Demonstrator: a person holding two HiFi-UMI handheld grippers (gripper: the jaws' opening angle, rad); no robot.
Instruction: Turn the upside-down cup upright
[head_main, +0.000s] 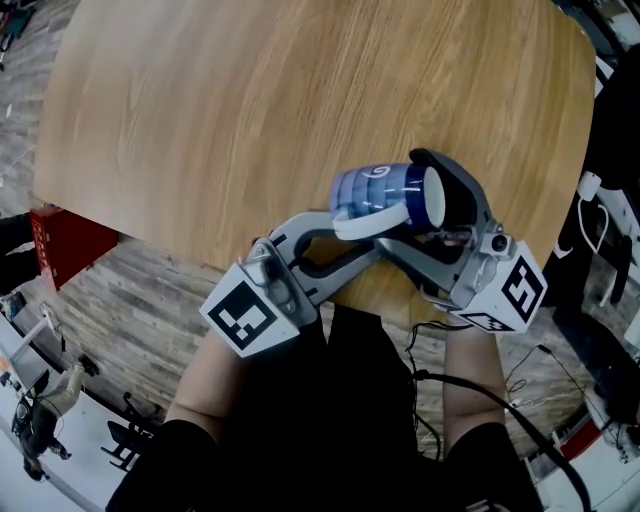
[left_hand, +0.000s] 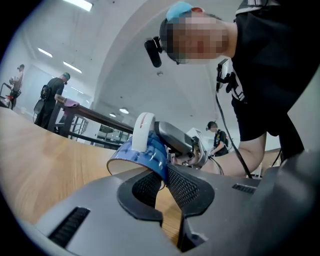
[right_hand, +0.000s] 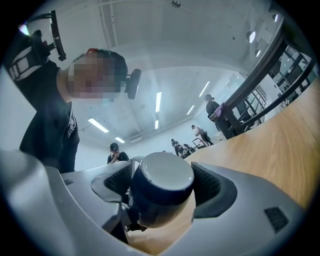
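A blue cup (head_main: 380, 188) with a white handle (head_main: 372, 222) hangs on its side over the wooden table (head_main: 250, 120), near its front edge. Its white base points right and its mouth points left. My right gripper (head_main: 436, 214) is shut on the cup at its base end, one finger on either side. The right gripper view shows the cup's base (right_hand: 162, 172) wedged between the ribbed pads (right_hand: 118, 181). My left gripper (head_main: 345, 222) comes in from the lower left and pinches the cup's wall at the rim. In the left gripper view the rim (left_hand: 161, 167) sits between its two pads.
A red box (head_main: 62, 240) stands on the floor left of the table. Cables (head_main: 470, 385) and white gear (head_main: 600, 215) lie on the floor at the right. Several people stand far off in both gripper views.
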